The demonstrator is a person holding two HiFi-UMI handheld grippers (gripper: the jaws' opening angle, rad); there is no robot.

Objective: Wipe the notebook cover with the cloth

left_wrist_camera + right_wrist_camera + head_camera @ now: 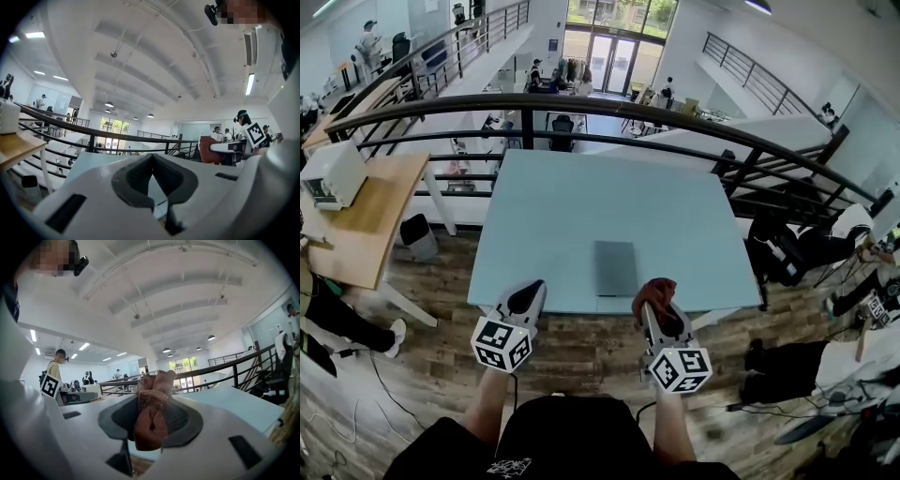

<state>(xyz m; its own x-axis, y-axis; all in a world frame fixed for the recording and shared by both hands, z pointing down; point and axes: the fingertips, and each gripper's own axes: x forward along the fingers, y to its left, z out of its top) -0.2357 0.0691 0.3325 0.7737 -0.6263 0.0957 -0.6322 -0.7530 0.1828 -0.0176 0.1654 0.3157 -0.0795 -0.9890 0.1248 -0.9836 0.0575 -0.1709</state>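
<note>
Two grippers hang at the lower edge of the head view, both just short of the table (572, 216), so by my reading the wiping is not yet under way. Right gripper (661, 311) is clamped on the cloth (656, 291), a reddish-brown wad that bulges past the jaw tips. Its own view shows the fabric bunched and pinched between the dark pads, with a fold hanging below them. Gripped as a wad, the cloth leaves a soft face sticking out in front, which suits pressing it flat on a cover. Left gripper (532, 292) has its jaws together with nothing between them, and only pale table shows through the gap behind the tips. It looks free to steady the book if needed. Notebook (615, 268), a closed grey rectangle, lies flat at the lower middle of the table near the front edge. It sits just up and left of the cloth in the frame and touches neither tool. The likely next move is to bring the cloth forward and down onto the cover. On so smooth a top the notebook may slide unless it is held
</note>
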